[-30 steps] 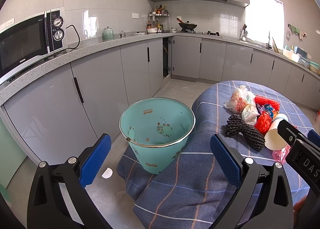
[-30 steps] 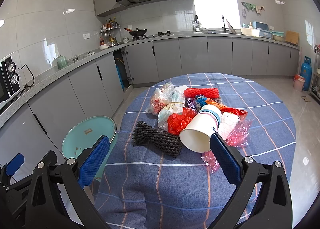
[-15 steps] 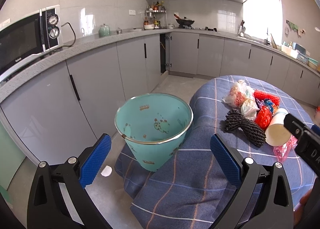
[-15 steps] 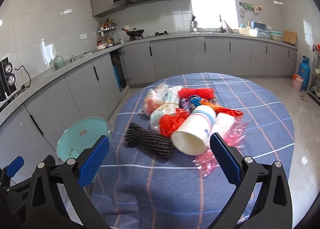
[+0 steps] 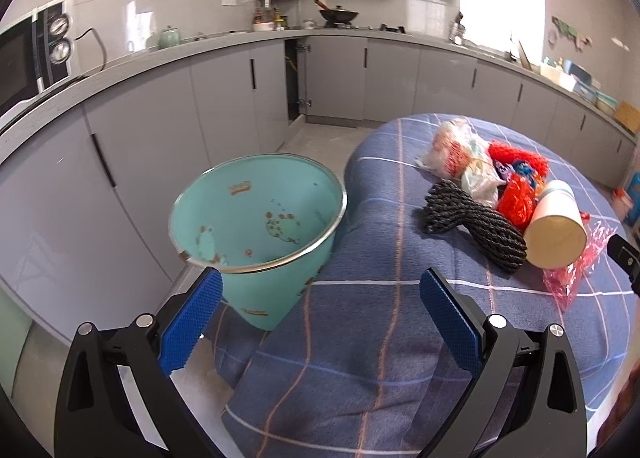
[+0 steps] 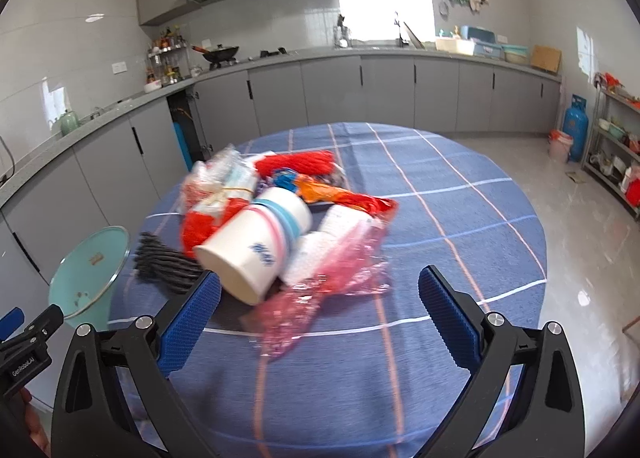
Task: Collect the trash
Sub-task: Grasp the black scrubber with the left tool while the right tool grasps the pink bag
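Paper cup (image 6: 256, 248): frame centre-left, mouth toward the right gripper (image 6: 320, 298), long axis diagonal.
Nearer: right gripper.
Jaws: both wide, empty.

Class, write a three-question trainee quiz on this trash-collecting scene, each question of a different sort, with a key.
1. True or false: the right gripper holds the paper cup.
2. Which lies nearest the teal bin? A. black mesh bundle B. pink plastic wrapper C. red netting
3. Fill in: the cup lies on its ____.

Key: 1. false, both the right and the left gripper are open and empty; 2. A; 3. side.
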Tool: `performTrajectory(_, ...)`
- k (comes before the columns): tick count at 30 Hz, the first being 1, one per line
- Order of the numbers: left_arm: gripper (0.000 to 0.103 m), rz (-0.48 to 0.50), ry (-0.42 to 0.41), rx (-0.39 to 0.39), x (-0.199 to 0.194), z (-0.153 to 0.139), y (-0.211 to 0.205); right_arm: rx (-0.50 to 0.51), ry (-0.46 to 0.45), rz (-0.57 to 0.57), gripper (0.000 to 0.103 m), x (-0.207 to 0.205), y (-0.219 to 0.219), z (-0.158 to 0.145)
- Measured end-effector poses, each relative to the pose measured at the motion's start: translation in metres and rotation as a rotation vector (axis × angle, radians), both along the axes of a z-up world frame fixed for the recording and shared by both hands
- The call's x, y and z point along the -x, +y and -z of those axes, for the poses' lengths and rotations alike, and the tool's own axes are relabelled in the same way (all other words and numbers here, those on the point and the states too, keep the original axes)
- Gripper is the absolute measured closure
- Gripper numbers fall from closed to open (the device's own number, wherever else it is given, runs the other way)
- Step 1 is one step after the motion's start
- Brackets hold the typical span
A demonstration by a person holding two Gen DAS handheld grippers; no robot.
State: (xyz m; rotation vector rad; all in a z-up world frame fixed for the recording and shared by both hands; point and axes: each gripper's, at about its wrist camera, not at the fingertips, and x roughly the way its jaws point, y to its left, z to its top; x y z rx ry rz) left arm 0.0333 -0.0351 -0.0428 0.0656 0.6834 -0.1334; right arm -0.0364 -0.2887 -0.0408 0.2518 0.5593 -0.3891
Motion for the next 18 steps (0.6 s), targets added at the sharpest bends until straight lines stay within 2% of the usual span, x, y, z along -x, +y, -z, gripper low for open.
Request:
performTrajectory(2, 0.012, 0.021, -0.007, -0.015, -0.004, -0.001, -0.008, -0.020, -0.002, 0.003, 0.008, 0.000, -0.009, 0.002)
performTrajectory(4, 0.015, 0.060, -0.009, -0.025, -0.010, -0.002, -0.018, -0.019, 0.002, 0.011, 0.024, -0.001, -0.017, 0.003)
performTrajectory(5, 0.015, 0.068, -0.010, -0.027, -0.012, -0.003, -0.021, -0.013, 0.013, 0.019, 0.025, -0.002, -0.021, 0.004)
performTrajectory(8, 0.017, 0.093, -0.011, -0.037, -0.023, -0.003, -0.034, -0.024, 0.034, 0.037, 0.025, -0.003, -0.033, 0.009)
performTrajectory(12, 0.017, 0.114, 0.008, -0.036, -0.041, -0.001, -0.048, -0.097, 0.054, 0.057, 0.025, -0.010, -0.049, 0.017)
performTrajectory(18, 0.017, 0.139, 0.018, -0.024, -0.071, -0.003, -0.069, -0.203, 0.113, 0.030, 0.025, -0.037, -0.055, 0.038)
